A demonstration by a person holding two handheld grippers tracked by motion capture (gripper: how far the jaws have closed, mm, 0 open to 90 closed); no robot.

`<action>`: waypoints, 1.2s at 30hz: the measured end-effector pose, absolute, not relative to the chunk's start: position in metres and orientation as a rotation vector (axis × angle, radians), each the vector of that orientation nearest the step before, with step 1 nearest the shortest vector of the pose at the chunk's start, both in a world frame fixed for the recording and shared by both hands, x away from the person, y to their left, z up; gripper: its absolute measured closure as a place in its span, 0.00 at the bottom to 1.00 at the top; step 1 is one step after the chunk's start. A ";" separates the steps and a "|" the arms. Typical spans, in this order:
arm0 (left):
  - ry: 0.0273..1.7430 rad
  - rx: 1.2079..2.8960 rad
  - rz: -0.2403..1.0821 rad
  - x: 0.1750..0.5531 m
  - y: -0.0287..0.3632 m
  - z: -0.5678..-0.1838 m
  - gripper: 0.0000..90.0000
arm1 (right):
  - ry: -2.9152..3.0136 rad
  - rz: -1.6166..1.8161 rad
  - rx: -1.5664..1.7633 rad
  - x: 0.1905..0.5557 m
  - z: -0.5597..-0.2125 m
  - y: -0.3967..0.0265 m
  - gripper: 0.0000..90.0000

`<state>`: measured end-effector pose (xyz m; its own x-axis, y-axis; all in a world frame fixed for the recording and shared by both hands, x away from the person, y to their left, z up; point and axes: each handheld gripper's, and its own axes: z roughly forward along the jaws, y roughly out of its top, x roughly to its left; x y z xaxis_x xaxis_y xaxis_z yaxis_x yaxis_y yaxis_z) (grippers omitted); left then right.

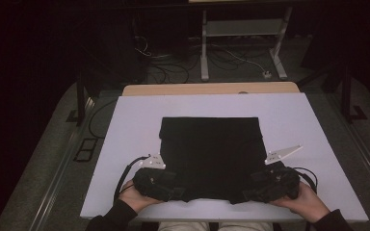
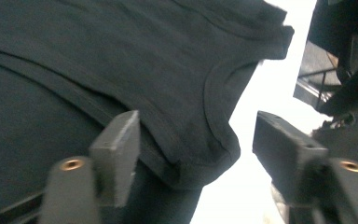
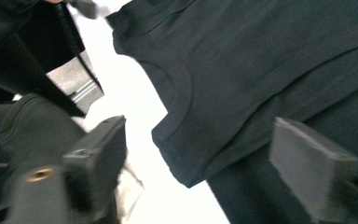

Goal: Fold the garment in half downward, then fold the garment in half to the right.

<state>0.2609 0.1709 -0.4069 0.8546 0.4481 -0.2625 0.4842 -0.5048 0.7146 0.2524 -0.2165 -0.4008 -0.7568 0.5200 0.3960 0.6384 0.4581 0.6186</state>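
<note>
White tabletop [image 1: 125,144]: pale board on a wooden base, spanning the middle of the high view, dark floor and cables beyond at 12 o'clock.

Black garment [image 1: 209,156]: a dark knit shirt, folded into a near-square block, lying flat at the centre of the tabletop with its near edge toward 6 o'clock. Ribbed collar and hem edges show in the left gripper view [image 2: 168,93] and the right gripper view [image 3: 242,79].

Left gripper [image 1: 166,187]: at 7 o'clock, at the garment's near-left corner. Jaws stand apart, cloth corner lying between them, not pinched [image 2: 186,158]; released.

Right gripper [image 1: 257,190]: at 5 o'clock, at the near-right corner. Jaws likewise spread [image 3: 196,158], cloth loose between them; released.

Progress, as judged: the fold looks laid down and let go, sides squared. Remaining work appears small: perhaps a final fold or smoothing, and drawing both hands clear.
</note>
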 end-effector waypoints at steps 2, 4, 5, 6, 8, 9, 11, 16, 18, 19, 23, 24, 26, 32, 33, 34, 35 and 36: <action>0.694 2.146 -0.045 0.261 0.173 -0.405 0.26 | -2.553 -1.204 -1.037 0.254 -0.398 -0.217 0.15; 0.703 2.126 -0.032 0.263 0.177 -0.402 0.23 | -2.551 -1.208 -1.054 0.256 -0.396 -0.216 0.09; 0.706 2.118 -0.028 0.263 0.179 -0.402 0.21 | -2.558 -1.211 -1.050 0.258 -0.394 -0.215 0.04; 0.705 2.112 -0.024 0.263 0.180 -0.401 0.19 | -2.562 -1.207 -1.051 0.259 -0.394 -0.215 0.01; 0.710 2.105 -0.021 0.264 0.183 -0.400 0.16 | -2.573 -1.209 -1.042 0.260 -0.391 -0.213 0.00; 0.718 2.102 -0.018 0.264 0.184 -0.400 0.14 | -2.583 -1.210 -1.033 0.262 -0.390 -0.212 0.00; 0.723 2.091 -0.014 0.264 0.187 -0.399 0.13 | -2.589 -1.219 -1.029 0.263 -0.388 -0.210 0.00; 0.742 2.078 0.012 0.264 0.194 -0.398 0.06 | -2.618 -1.227 -1.022 0.269 -0.385 -0.205 0.00; 0.761 2.074 0.036 0.264 0.197 -0.399 0.01 | -2.642 -1.234 -1.034 0.272 -0.384 -0.203 0.00; 0.766 2.071 0.040 0.264 0.198 -0.399 0.00 | -2.651 -1.243 -1.037 0.274 -0.382 -0.201 0.00; 0.785 2.053 0.059 0.264 0.205 -0.399 0.00 | -2.673 -1.245 -1.033 0.284 -0.380 -0.195 0.00; 0.791 2.047 0.059 0.263 0.206 -0.399 0.00 | -2.680 -1.244 -1.027 0.286 -0.380 -0.193 0.00; 0.798 2.035 0.067 0.263 0.208 -0.398 0.00 | -2.688 -1.239 -1.031 0.290 -0.380 -0.191 0.00; 0.820 2.008 0.102 0.263 0.218 -0.398 0.00 | -2.688 -1.253 -1.039 0.305 -0.377 -0.184 0.00; 0.826 1.998 0.108 0.263 0.219 -0.398 0.00 | -2.691 -1.260 -1.038 0.308 -0.377 -0.183 0.00; 0.829 1.996 0.108 0.263 0.221 -0.398 0.00 | -2.690 -1.265 -1.039 0.310 -0.376 -0.182 0.00; 0.834 1.994 0.112 0.263 0.223 -0.398 0.00 | -2.684 -1.268 -1.041 0.312 -0.375 -0.181 0.00; 0.844 1.993 0.119 0.264 0.225 -0.399 0.00 | -2.690 -1.276 -1.043 0.314 -0.375 -0.180 0.00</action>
